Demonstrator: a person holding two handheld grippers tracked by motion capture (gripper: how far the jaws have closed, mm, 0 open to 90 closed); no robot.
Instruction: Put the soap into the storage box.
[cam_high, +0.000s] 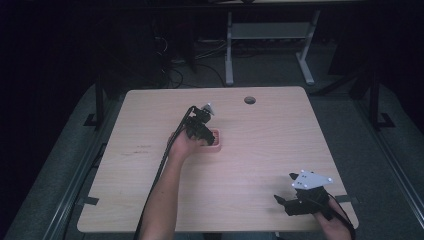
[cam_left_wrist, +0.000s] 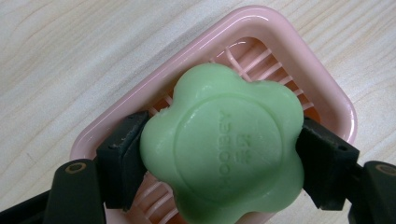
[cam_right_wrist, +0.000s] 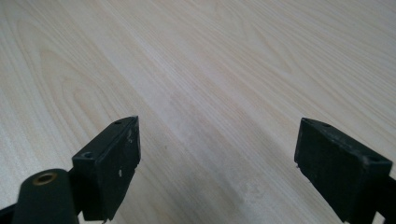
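A green flower-shaped soap bar is clamped between the black jaws of my left gripper, directly over a pink slatted soap dish. In the high view the left gripper hangs over the pink dish near the middle of the wooden table. I cannot tell whether the soap touches the dish's slats. My right gripper rests low near the table's front right corner, and in its own view the right gripper is open with bare wood between the jaws.
A round cable hole sits near the table's far edge. Beyond the table stand a white desk frame and loose cables on a grey floor. Dark tape tabs mark the front corners of the table.
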